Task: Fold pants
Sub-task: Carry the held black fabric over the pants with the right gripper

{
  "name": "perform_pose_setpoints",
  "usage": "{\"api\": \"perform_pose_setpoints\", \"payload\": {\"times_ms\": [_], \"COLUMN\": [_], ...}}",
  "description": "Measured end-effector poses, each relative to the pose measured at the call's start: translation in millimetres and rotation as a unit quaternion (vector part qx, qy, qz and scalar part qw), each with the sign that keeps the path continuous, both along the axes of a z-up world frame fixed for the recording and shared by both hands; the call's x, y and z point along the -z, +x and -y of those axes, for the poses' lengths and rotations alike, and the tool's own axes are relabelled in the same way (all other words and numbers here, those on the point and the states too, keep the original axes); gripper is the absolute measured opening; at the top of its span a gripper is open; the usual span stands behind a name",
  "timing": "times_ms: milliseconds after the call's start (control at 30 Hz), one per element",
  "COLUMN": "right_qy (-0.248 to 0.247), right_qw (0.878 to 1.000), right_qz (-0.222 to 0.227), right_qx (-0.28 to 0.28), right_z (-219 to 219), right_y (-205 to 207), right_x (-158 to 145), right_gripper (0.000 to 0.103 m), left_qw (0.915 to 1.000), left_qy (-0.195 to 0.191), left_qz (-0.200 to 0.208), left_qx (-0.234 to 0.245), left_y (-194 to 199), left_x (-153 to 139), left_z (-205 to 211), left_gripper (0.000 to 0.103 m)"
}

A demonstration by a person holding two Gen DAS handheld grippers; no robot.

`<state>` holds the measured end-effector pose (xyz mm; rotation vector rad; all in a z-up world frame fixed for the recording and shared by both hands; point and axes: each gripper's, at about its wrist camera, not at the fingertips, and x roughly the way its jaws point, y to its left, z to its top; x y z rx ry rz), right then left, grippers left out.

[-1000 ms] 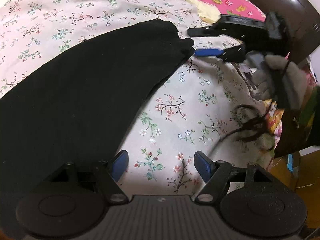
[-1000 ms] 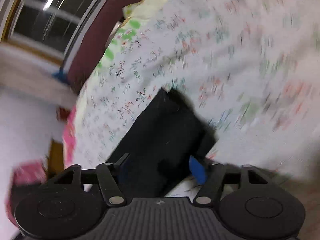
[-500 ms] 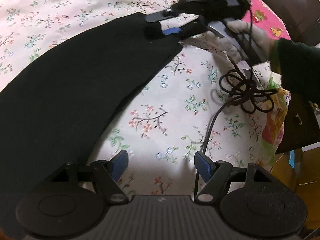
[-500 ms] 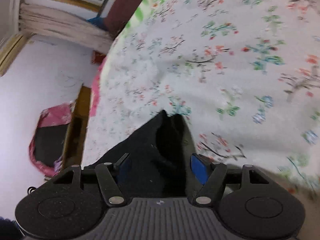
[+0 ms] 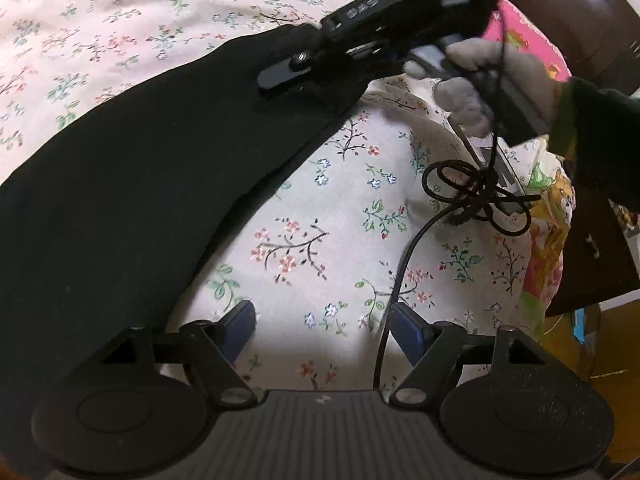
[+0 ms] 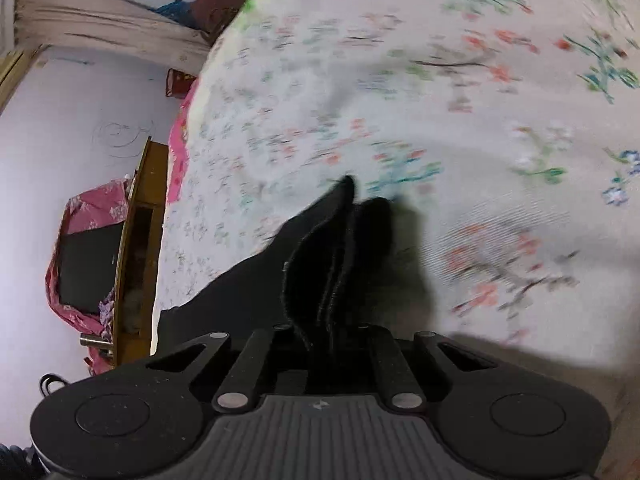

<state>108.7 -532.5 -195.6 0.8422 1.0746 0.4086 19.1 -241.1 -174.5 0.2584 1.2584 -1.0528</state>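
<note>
Black pants (image 5: 140,184) on a flowered bed (image 5: 320,248) are being pinched at one end by the right tool (image 6: 332,320); the left tool (image 5: 320,320) (fingers spread, empty) is being held nearby, probably needed for a matching grip.

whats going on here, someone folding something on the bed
Yes. A person with a hand-held gripper in each hand is folding black pants laid out on a floral bedsheet. The right hand-held gripper is shut on one end of the pants, with the bunched fabric edge sticking out between its fingers. The left hand-held gripper is open and holds nothing, hovering over bare sheet beside the pants. A black cable trails across the sheet.
</note>
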Motion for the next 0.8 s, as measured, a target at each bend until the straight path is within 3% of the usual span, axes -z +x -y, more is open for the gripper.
{"api": "perform_pose_setpoints", "payload": {"times_ms": [233,433,567,800], "right_qy": [-0.063,-0.109,-0.113,-0.127], "right_qw": [0.997,0.987,0.980,0.963], "right_qz": [0.051,0.078,0.072,0.038], "right_qx": [-0.014,-0.092,-0.150,-0.235], "right_z": [-53.0,-143.1,-225.9,-361.5], "right_y": [0.0,14.2,31.9,42.8], "right_x": [-64.0,-101.9,-98.5,-62.9], "right_gripper": [0.000,0.000,0.000,0.000], "left_qw": [0.9988,0.9938,0.9886,0.9739], "left_qy": [-0.036,-0.063,-0.070,-0.069], "left_qz": [0.008,0.018,0.023,0.022], "left_qx": [-0.033,-0.090,-0.131,-0.215], "left_y": [0.2,-4.8,-10.2,-24.8], "left_x": [-10.2,-30.8,-39.3,-37.3], "left_z": [-44.8,-122.8,-182.4,-293.0], "left_gripper": [0.083,0.086,0.086,0.087]}}
